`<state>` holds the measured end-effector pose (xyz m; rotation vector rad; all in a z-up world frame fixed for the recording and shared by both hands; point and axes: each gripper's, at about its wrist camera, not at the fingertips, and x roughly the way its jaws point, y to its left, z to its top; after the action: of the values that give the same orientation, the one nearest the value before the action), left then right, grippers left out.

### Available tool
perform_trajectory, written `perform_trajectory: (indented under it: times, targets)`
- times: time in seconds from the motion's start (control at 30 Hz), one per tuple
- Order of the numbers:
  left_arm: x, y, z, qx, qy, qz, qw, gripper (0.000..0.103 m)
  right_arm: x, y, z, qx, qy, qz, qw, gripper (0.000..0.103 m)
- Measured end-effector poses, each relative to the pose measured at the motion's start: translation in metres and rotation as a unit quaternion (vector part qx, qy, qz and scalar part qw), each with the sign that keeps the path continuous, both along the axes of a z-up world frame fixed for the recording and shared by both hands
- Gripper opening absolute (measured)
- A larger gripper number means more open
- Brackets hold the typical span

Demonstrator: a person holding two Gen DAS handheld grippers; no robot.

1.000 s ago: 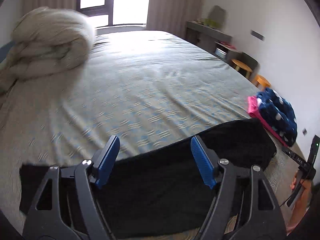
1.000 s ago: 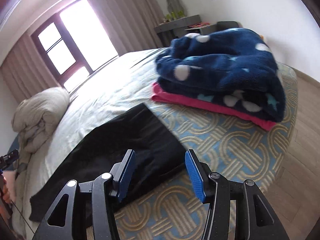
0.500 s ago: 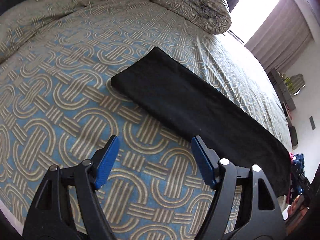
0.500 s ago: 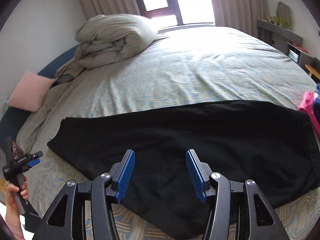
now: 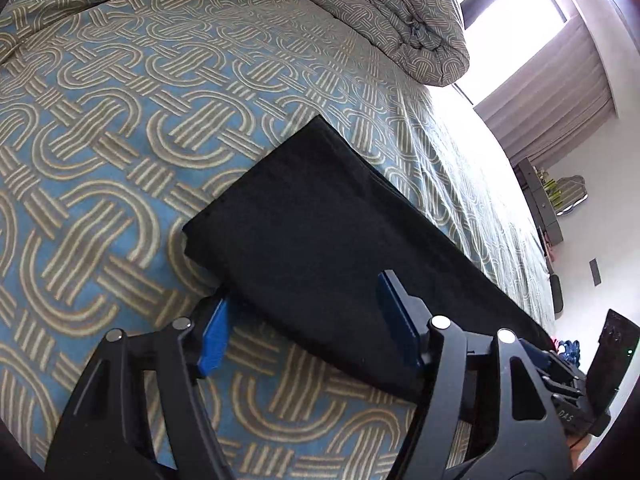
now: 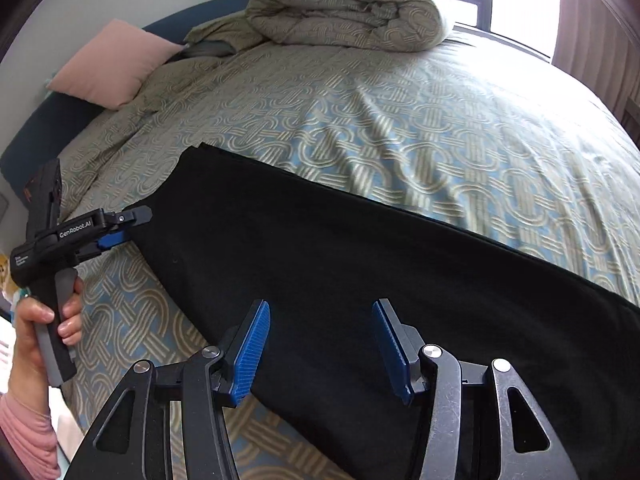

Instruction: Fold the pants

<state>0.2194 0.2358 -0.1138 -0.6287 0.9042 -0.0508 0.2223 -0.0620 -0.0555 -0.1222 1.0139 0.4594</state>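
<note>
Black left tool (image 6: 120, 228), white "GenRobot.AI" lettering, beside black pants (image 6: 360, 280)

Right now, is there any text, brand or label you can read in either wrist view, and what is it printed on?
"GenRobot.AI": white lettering on the body of the left gripper, seen from the right wrist view.
Small white print lower on that same body: too small to read.
"DAS"-like marking on a black device at the left wrist view's lower right: only partly legible.
No text on the pants.

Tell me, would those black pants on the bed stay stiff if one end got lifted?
Probably not. The black pants lie flat and follow the bedspread, so they look like soft cloth that would droop. Being long, the far end would likely drag. They look light.
</note>
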Motion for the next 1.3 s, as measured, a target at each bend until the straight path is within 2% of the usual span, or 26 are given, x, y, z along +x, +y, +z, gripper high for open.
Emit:
perform_trajectory:
  times: [0.03, 0.1, 0.13, 0.2, 0.27, 0.43, 0.57, 0.67, 0.8, 1.0, 1.3]
  targets:
    - [0.003, 0.003, -0.002, -0.012, -0.004, 0.003, 0.9999, 0.063, 0.009, 0.01, -0.006, 0.0, 0.012, 0.001, 1.0, 0.054]
    - [0.011, 0.009, -0.005, -0.025, -0.008, 0.011, 0.9996, 0.037, 0.025, 0.029, -0.018, 0.019, 0.032, 0.007, 0.999, 0.054]
    - [0.016, 0.011, -0.008, -0.022, -0.001, 0.014, 0.9997, 0.006, 0.032, 0.037, -0.024, 0.025, 0.04, 0.01, 0.999, 0.054]
    - [0.013, 0.017, -0.014, -0.048, -0.009, 0.01, 0.9988, 0.005, 0.047, 0.054, -0.035, 0.022, 0.052, 0.009, 0.998, 0.054]
    - [0.005, 0.019, -0.013, -0.056, -0.019, 0.008, 0.9982, 0.005, 0.06, 0.067, -0.045, 0.007, 0.052, 0.006, 0.999, 0.054]
    - [0.003, 0.019, -0.011, -0.053, -0.02, 0.003, 0.9984, 0.005, 0.08, 0.095, -0.051, -0.065, -0.017, 0.018, 0.998, 0.055]
    - [0.0, 0.016, -0.005, -0.038, -0.023, 0.003, 0.999, 0.005, 0.098, 0.105, -0.05, -0.061, -0.019, 0.013, 0.998, 0.055]
    - [-0.001, 0.015, 0.004, -0.027, -0.033, -0.001, 0.9991, 0.005, 0.094, 0.1, -0.039, -0.055, -0.018, 0.009, 0.998, 0.055]
    - [-0.003, 0.012, 0.02, -0.017, -0.048, -0.005, 0.9987, 0.005, 0.064, 0.071, -0.01, 0.001, -0.029, 0.0, 1.0, 0.055]
    - [-0.002, -0.013, 0.056, 0.016, -0.077, -0.024, 0.9966, 0.005, 0.018, -0.002, 0.019, 0.043, -0.025, -0.023, 0.999, 0.055]
    - [0.008, -0.101, 0.104, 0.088, -0.11, -0.105, 0.9845, 0.005, -0.022, -0.103, 0.012, 0.032, 0.011, -0.127, 0.991, 0.055]
